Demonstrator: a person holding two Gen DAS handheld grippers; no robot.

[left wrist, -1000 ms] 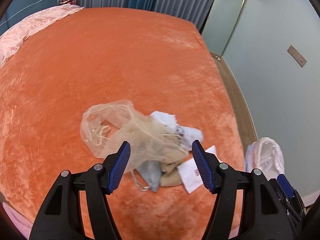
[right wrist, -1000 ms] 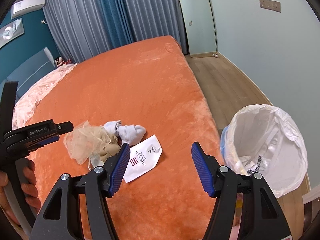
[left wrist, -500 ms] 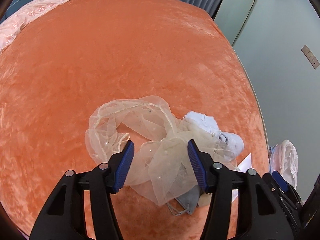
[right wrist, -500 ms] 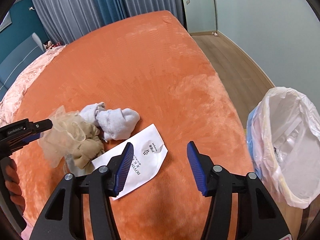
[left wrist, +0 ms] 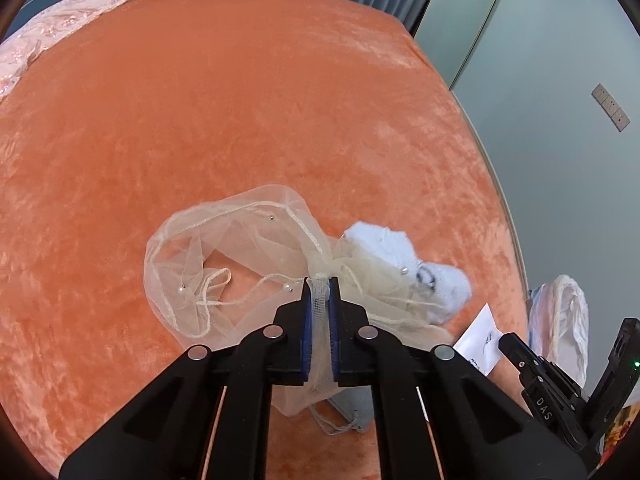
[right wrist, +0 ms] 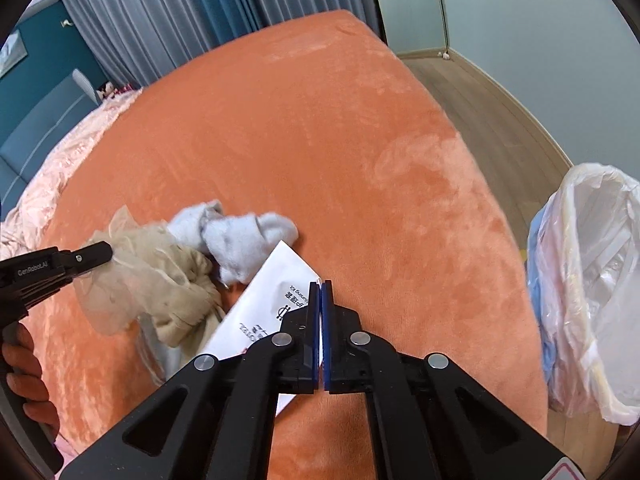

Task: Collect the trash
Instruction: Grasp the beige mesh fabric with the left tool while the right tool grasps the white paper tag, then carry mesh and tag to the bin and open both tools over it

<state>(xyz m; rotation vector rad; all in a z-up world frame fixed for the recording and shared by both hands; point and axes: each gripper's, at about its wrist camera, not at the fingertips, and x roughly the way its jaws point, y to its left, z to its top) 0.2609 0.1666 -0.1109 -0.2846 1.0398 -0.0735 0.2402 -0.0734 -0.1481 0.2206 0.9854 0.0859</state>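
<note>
A pile of litter lies on the orange bed near its right edge. My left gripper (left wrist: 319, 280) is shut on the cream mesh net (left wrist: 240, 236), which bunches between its blue pads. In the right wrist view the left gripper (right wrist: 102, 250) and the net (right wrist: 132, 276) show at the left. My right gripper (right wrist: 321, 283) is shut on the edge of a white paper packet (right wrist: 266, 296) with black print; the packet (left wrist: 480, 336) also shows in the left wrist view. White socks (right wrist: 244, 240) (left wrist: 404, 268) and a beige cloth (right wrist: 184, 304) lie beside it.
A trash bin lined with a white plastic bag (right wrist: 592, 288) stands on the wood floor right of the bed; it also shows in the left wrist view (left wrist: 560, 316). A pink quilt (right wrist: 52, 184) covers the bed's far left. Curtains (right wrist: 200, 4) hang behind.
Both grippers went from open to shut. The left one dropped onto the mesh net and closed on it. The right one moved down to the paper packet and closed on its edge.
</note>
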